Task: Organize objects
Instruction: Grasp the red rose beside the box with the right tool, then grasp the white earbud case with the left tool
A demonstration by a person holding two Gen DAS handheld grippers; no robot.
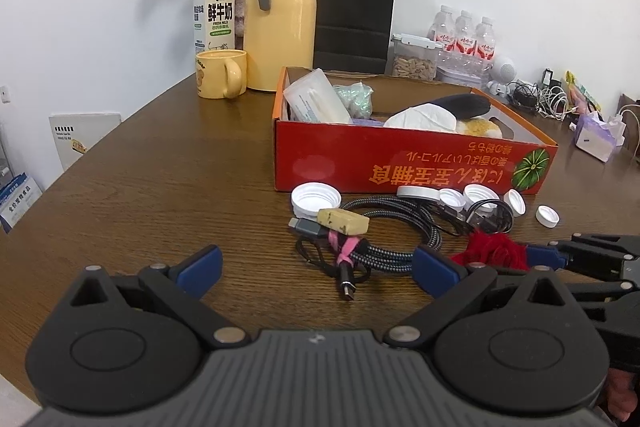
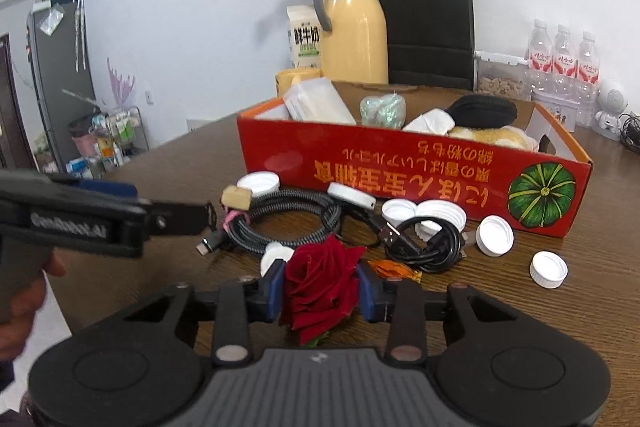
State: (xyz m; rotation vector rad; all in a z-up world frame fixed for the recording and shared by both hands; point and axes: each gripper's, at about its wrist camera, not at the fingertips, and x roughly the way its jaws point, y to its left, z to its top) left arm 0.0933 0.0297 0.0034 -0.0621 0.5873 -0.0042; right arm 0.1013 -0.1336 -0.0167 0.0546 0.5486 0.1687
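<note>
A red rose (image 2: 320, 283) lies on the brown table (image 2: 580, 307), and my right gripper (image 2: 322, 289) is shut on it, both blue pads (image 2: 276, 287) pressing its petals. The left wrist view shows the same rose (image 1: 492, 251) at the right, with my right gripper (image 1: 532, 255) reaching in from the edge. My left gripper (image 1: 318, 269) is open, nothing between its fingers, just short of a coiled braided cable (image 1: 392, 223). A red cardboard box (image 2: 400, 171) with assorted items inside stands behind the clutter.
Several white bottle caps (image 2: 494, 235), a black cable (image 2: 432, 247), a yellowish block (image 2: 236, 197) and an orange wrapper (image 2: 394, 271) lie before the box. A yellow flask (image 1: 280, 23), mug (image 1: 220, 73), milk carton (image 1: 214, 15), black bag (image 1: 352, 7) and water bottles (image 1: 464, 35) stand behind.
</note>
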